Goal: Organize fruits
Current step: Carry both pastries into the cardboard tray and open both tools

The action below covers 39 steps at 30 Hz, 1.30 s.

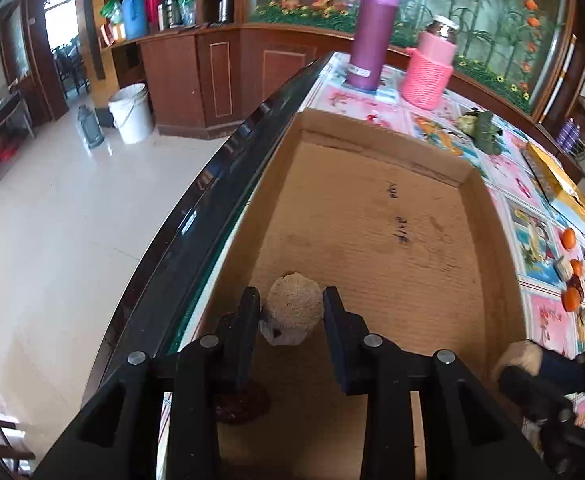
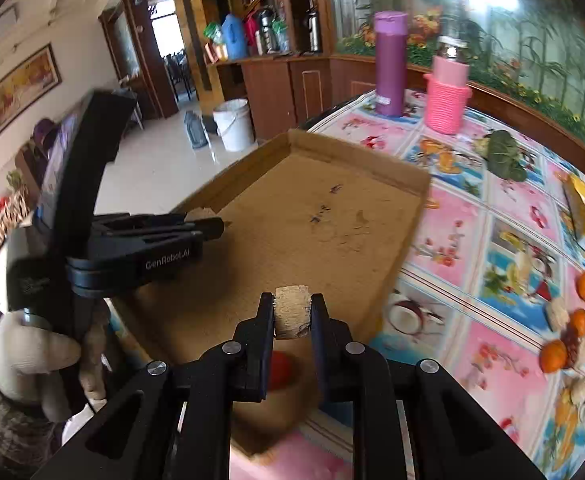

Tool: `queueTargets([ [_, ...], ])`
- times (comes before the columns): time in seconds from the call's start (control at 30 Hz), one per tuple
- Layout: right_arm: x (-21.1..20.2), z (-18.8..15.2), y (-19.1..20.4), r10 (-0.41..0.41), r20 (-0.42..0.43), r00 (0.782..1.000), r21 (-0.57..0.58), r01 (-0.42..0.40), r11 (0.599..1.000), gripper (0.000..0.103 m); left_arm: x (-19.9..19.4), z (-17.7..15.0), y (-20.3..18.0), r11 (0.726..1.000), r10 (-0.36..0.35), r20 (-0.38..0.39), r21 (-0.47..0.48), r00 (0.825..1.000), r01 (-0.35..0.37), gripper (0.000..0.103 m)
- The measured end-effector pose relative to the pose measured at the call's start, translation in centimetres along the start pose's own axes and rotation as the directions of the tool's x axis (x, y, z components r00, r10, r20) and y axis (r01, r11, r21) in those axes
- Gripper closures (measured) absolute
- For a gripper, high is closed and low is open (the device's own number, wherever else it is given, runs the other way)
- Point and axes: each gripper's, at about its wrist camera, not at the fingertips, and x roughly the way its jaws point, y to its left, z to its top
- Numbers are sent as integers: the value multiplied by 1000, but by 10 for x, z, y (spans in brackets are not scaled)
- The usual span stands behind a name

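Note:
My left gripper [image 1: 291, 307] is shut on a round beige netted fruit [image 1: 294, 309] and holds it over the near left part of a shallow cardboard box [image 1: 372, 220]. A dark red fruit [image 1: 242, 402] lies in the box below its fingers. My right gripper [image 2: 292, 314] is shut on a small beige wrapped fruit [image 2: 291, 311] above the box's [image 2: 312, 216] near edge; a red fruit [image 2: 280, 368] lies under it. The left gripper [image 2: 196, 228] shows at the left in the right wrist view. Oranges [image 2: 554, 356] and more wrapped fruits lie in a pile at the right.
A purple flask [image 1: 374, 32] and a pink knitted-sleeve jar [image 1: 430, 68] stand at the table's far end. A green leafy bundle [image 2: 502, 156] and a yellow packet [image 1: 560, 188] lie on the patterned tablecloth [image 2: 472, 240]. The table's dark left edge [image 1: 212, 208] drops to the floor.

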Motion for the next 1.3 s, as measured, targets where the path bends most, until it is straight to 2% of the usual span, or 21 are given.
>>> queueTargets([
  [0.17,36,5,2,-1,-48,999,13,2,1000,84,5,-2,4,999,-37,-11,-25,999,36,70],
  [0.3,50,6,-3,20,-68,997,40,-17,999,82,-5,-2,-2,997,-66,12,-50,998,66,56],
  [0.33,50,6,-4,30,-67,997,45,-27,999,81,-10,-3,-2,996,-68,25,-54,997,69,55],
  [0.47,36,6,-7,42,-25,999,65,-40,997,62,-38,-6,-10,997,-59,91,-49,994,63,47],
  [0.6,7,4,-21,45,33,998,112,-49,993,59,-70,-13,-25,998,-60,162,-23,985,64,39],
  [0.73,-27,-8,-53,3,76,997,165,-16,986,57,-93,-19,-52,994,-108,194,22,975,105,30],
  [0.9,-78,-38,-123,-104,107,989,291,69,954,51,-108,-26,-106,973,-216,179,117,960,197,28],
  [1.1,-131,-81,-214,-229,112,967,475,150,867,49,-91,-41,-189,929,-312,102,243,945,280,28],
  [1.2,-142,-101,-244,-276,89,957,516,193,835,50,-77,-52,-221,902,-341,55,301,938,310,28],
  [1.3,-142,-117,-270,-283,65,957,538,206,817,50,-55,-56,-249,888,-347,15,327,938,324,28],
])
